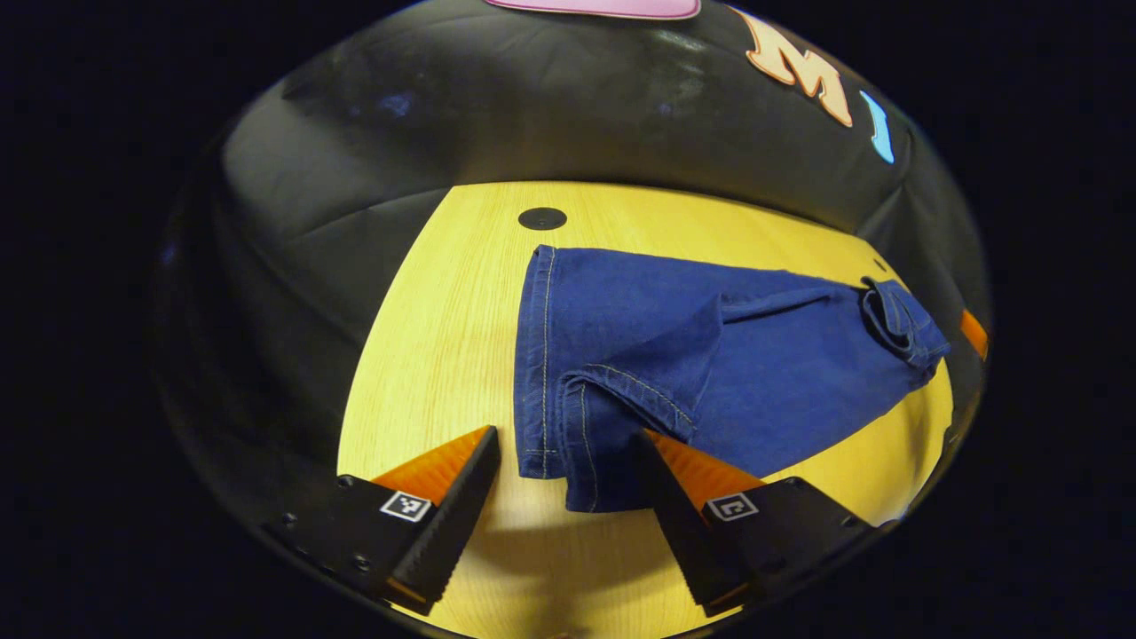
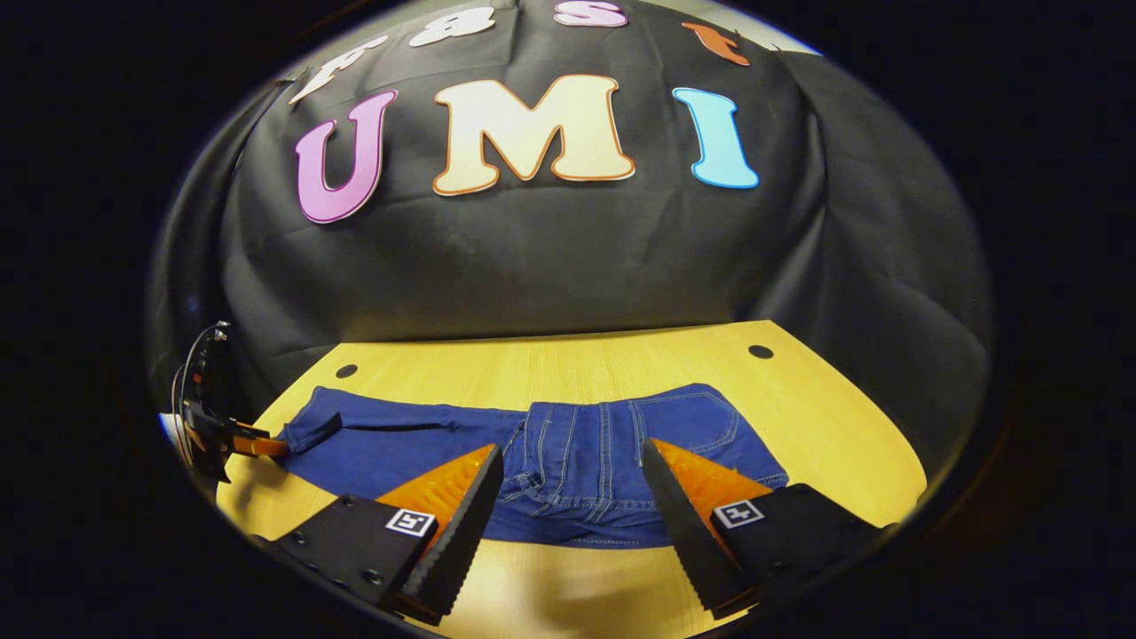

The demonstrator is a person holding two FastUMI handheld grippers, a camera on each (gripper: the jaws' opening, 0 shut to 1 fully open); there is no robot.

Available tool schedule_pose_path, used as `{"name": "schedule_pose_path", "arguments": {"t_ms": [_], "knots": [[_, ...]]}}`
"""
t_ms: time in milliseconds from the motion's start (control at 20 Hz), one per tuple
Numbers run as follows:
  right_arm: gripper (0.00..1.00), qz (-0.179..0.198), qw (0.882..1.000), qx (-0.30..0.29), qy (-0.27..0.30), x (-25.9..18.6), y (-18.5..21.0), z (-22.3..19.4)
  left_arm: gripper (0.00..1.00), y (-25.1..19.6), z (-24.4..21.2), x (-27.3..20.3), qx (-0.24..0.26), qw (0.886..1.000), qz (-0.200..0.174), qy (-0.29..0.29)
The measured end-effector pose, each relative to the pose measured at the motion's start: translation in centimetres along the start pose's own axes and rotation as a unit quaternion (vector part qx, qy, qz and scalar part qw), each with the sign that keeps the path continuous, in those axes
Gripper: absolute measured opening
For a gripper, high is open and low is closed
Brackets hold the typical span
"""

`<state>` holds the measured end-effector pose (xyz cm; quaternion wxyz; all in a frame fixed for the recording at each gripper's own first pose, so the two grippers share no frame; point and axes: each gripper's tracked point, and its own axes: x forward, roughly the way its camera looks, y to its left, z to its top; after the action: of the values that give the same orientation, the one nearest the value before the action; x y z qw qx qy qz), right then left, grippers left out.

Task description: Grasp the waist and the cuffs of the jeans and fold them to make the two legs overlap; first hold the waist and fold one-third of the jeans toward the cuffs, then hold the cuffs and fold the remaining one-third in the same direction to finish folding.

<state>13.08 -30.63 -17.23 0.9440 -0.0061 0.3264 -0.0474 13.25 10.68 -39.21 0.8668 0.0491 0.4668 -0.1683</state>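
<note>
Blue denim jeans [image 1: 710, 373] lie flat along the wooden table [image 1: 444, 337], legs toward its left end, waist toward its right end. Left gripper view: cuffs [image 1: 568, 417] sit near the front edge at the left end; one cuff lies partly over the other, hems with light stitching. Left gripper [image 1: 568, 453] released, jaws spread wide; one finger beside the cuff on bare wood, the other at the cuff's lower corner, contact uncertain. Waist [image 2: 577, 488] in right gripper view: back pocket and seams visible, waistband near the front edge. Right gripper [image 2: 572, 466] released, fingers wide apart over the waistband, not pressing it. Dark round holes [image 1: 542, 218] mark the table's far edge.
</note>
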Motion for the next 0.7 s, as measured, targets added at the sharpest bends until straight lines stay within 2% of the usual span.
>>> {"name": "schedule_pose_path", "arguments": {"t_ms": [50,150,200,300,350,400,450,550,650,700], "knots": [[0.98,-0.001,1.000,-0.002,0.003,0.0,-0.1,-0.3,0.96,-0.6,0.0,0.2,0.008,1.000,-0.002,0.007],[0.98,-0.001,1.000,-0.010,0.005,0.2,-0.2,-0.7,0.87,-1.7,0.2,0.2,0.018,1.000,-0.012,0.014],[0.93,0.002,1.000,-0.013,0.007,0.5,-0.1,-0.9,0.71,-2.4,0.3,0.3,0.020,0.999,-0.023,0.016],[0.93,0.015,1.000,-0.018,0.010,0.8,0.5,-1.3,0.39,-3.4,0.6,0.8,-0.001,0.999,-0.035,0.000],[0.98,0.022,0.999,-0.022,0.011,0.9,0.7,-1.5,0.22,-3.4,0.6,0.9,-0.012,0.999,-0.036,-0.005],[0.93,0.027,0.999,-0.025,0.009,1.0,0.7,-1.4,0.06,-3.4,0.9,0.9,-0.026,0.999,-0.036,-0.013],[0.98,0.032,0.999,-0.028,0.007,1.1,0.6,-1.3,0.02,-3.3,1.0,0.8,-0.044,0.998,-0.034,-0.014],[0.97,0.040,0.999,-0.034,0.002,0.9,0.1,-0.8,0.00,-3.4,1.0,0.8,-0.084,0.996,-0.024,0.000],[0.94,0.048,0.998,-0.036,-0.004,0.3,-0.9,-0.1,0.00,-3.9,1.9,0.1,-0.101,0.995,-0.019,-0.009],[0.98,0.050,0.998,-0.037,-0.007,0.0,-1.7,0.4,0.00,-4.3,2.7,-0.7,-0.100,0.995,-0.019,-0.018]]}}
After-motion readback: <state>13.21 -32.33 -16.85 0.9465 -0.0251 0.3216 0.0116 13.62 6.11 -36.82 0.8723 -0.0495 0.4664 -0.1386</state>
